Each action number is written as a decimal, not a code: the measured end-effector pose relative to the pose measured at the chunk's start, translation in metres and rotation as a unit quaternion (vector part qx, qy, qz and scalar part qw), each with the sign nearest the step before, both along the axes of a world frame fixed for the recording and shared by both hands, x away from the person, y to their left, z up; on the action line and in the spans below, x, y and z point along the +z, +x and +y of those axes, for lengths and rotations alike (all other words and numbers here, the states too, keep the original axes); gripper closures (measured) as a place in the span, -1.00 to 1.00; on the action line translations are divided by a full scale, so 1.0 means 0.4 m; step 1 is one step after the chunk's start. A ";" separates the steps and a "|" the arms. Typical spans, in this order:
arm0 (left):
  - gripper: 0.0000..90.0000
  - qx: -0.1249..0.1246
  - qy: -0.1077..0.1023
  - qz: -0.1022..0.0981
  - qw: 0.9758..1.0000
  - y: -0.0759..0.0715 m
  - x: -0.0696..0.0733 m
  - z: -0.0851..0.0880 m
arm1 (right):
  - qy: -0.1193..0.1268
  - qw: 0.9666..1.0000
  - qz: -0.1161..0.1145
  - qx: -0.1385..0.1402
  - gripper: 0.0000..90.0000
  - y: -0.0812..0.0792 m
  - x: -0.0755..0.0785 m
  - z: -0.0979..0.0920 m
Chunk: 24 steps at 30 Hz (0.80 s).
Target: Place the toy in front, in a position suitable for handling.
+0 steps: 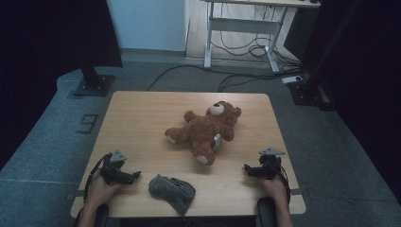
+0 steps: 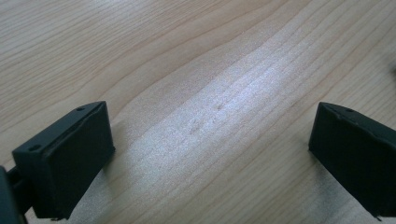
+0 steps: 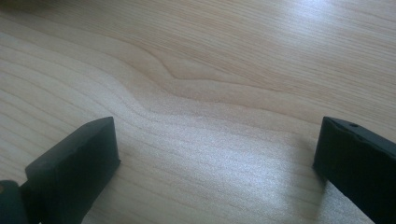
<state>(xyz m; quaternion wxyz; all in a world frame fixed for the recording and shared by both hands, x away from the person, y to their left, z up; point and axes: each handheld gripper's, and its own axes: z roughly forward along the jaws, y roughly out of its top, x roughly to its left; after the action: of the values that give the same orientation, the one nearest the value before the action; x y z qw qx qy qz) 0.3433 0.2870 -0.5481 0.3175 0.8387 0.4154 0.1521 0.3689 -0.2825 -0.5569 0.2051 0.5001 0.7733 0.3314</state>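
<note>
Resting on the counter (image 1: 142, 118), the left claw (image 1: 135, 175) and right claw (image 1: 247, 169) gape empty; the grey cloth (image 1: 171, 190) lies between them, the teddy bear (image 1: 205, 130) beyond, so the left should pinch a cloth edge.

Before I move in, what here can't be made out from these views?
- Grey cloth, high view: too small and dim to tell what garment it is.
- Teddy bear, high view: underside hidden against the table.
- Left gripper, right gripper: jaw tips too small in high view.
</note>
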 end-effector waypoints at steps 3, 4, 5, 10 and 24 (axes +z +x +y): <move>-1.00 -0.002 0.000 0.000 1.000 0.000 0.000 0.000 | 0.000 1.000 0.000 0.000 -1.00 0.000 0.000 0.000; -1.00 -0.002 0.000 0.000 1.000 0.000 0.000 -0.001 | 0.000 1.000 0.000 0.000 -1.00 0.000 0.000 0.000; -1.00 -0.003 0.000 0.000 1.000 0.000 0.000 -0.001 | 0.000 1.000 0.000 0.000 -1.00 0.000 0.000 0.000; -1.00 -0.003 0.000 0.000 1.000 0.000 0.000 -0.001 | 0.000 1.000 0.000 0.001 -1.00 -0.001 0.000 0.000; -1.00 -0.001 0.000 -0.001 1.000 0.000 0.000 -0.001 | -0.009 1.000 0.013 0.011 -1.00 -0.008 0.008 0.005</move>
<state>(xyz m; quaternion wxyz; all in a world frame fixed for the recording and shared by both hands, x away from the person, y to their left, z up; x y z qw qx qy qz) 0.3431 0.2865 -0.5481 0.3177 0.8392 0.4142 0.1523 0.3655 -0.2806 -0.5536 0.1955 0.4938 0.7844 0.3204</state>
